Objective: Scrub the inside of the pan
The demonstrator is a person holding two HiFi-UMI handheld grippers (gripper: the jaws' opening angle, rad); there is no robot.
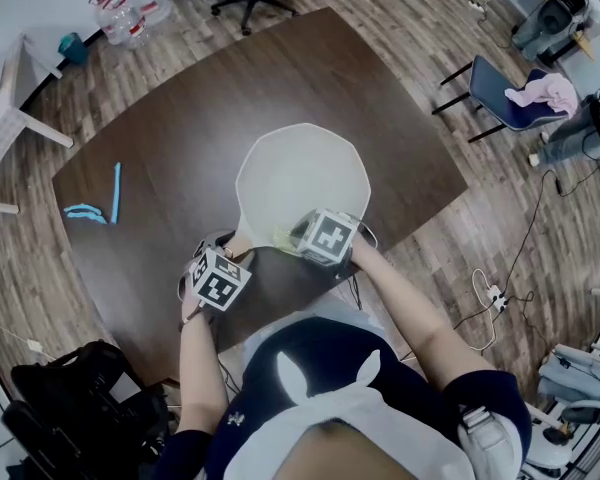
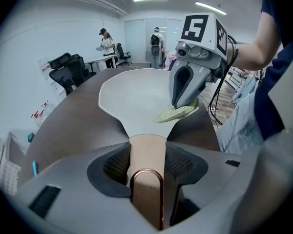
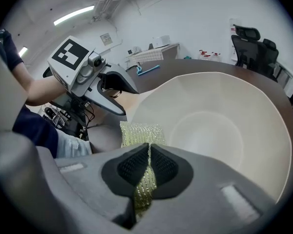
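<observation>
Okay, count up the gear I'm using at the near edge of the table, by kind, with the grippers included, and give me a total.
Hand-held grippers: 2 (left hand-held gripper clamped on the pan's handle, right hand-held gripper pinching the scrub pad)
Pan: 1
Scrub pad: 1
Total: 4

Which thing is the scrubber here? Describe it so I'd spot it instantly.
On the dark table, find the white pan in front of the person. At its near rim, a small mesh scrub pad is pinched in the right tongs. It is yellow-green and woven, the only coloured thing against the plain white pan.
</observation>
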